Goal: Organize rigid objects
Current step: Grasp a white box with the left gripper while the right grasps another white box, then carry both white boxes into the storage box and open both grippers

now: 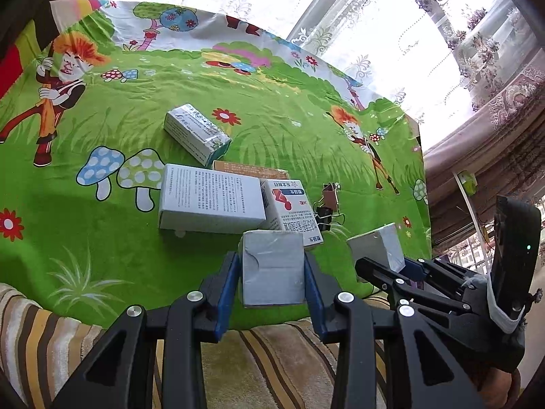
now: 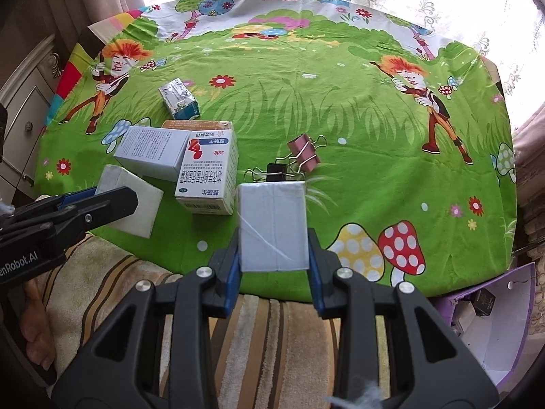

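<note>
The left gripper (image 1: pixel 270 281) is clamping a small plain grey-white cardboard box (image 1: pixel 272 267) across its narrow sides, holding it over the near edge of the table covered in a green cartoon-print cloth (image 1: pixel 143 266). The right gripper (image 2: pixel 274 250) is pinching a second plain grey-white cardboard box (image 2: pixel 272 226) the same way, also above the near edge, further toward the right.

Both cartons are looking light and fairly stiff, though thin card is likely to dent under a hard squeeze, so gripping across the short sides near the middle seems soundest. The faces look smooth, so some slip is possible.

Just beyond them a large white printed carton (image 1: pixel 211 199) and a white medicine carton with red and blue print (image 1: pixel 291 213) are lying side by side, with a silvery-blue carton (image 1: pixel 196 133) apart toward the far-left. A pink binder clip (image 2: pixel 304 153) and a black binder clip (image 2: pixel 276 172) are resting near the middle.
</note>
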